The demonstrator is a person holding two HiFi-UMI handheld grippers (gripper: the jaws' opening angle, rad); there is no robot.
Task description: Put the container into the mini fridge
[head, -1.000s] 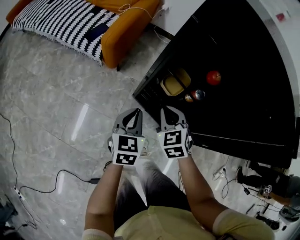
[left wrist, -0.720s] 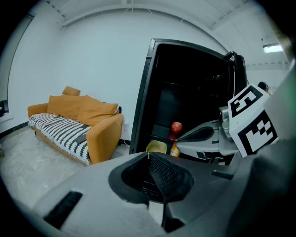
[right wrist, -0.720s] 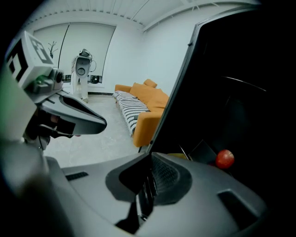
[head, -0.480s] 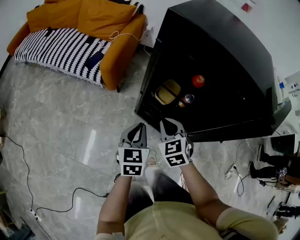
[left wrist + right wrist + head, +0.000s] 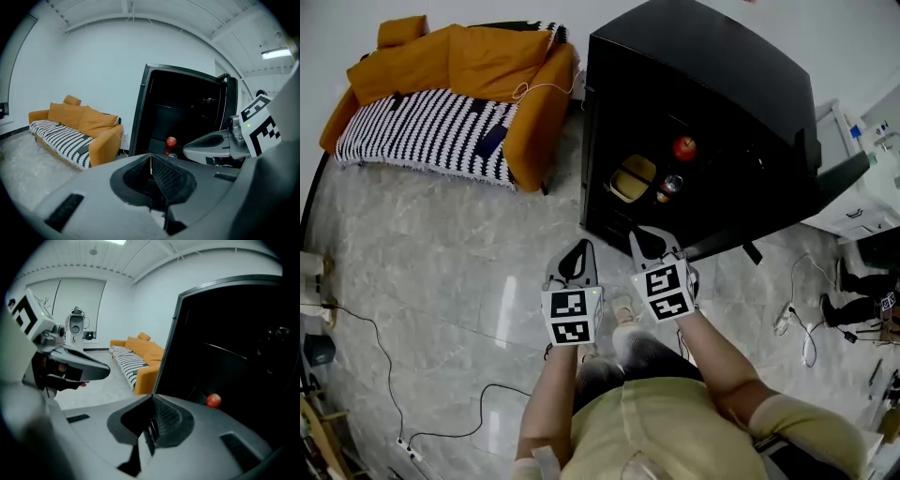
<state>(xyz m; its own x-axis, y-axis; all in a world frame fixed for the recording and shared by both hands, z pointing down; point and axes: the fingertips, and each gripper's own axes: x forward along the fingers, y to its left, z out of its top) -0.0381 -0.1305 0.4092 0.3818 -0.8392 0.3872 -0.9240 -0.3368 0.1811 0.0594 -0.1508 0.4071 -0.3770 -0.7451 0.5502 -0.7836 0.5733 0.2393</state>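
Since the earlier frame the head view has pulled back and swung: the mini fridge [image 5: 694,84] now shows nearly whole at upper centre, and the orange sofa [image 5: 478,70] with its striped throw [image 5: 417,136] has come fully into view at upper left. The two grippers have kept their side-by-side station in front of the person. The left gripper [image 5: 578,247] has its jaws pressed together tip to tip with nothing between them, as its own view confirms. The right gripper [image 5: 641,234] is in the same state, jaws closed and empty, its tips close to the fridge's lower front edge. The fridge stands open toward the person. The yellow container [image 5: 635,176] lies inside it on the lower level, well apart from both grippers. A red apple [image 5: 683,147] sits above and to the right of the container, and a small round item [image 5: 668,186], too small to identify, rests just beside the container. A black cable [image 5: 384,347] trails across the marble floor [image 5: 441,244] at left.
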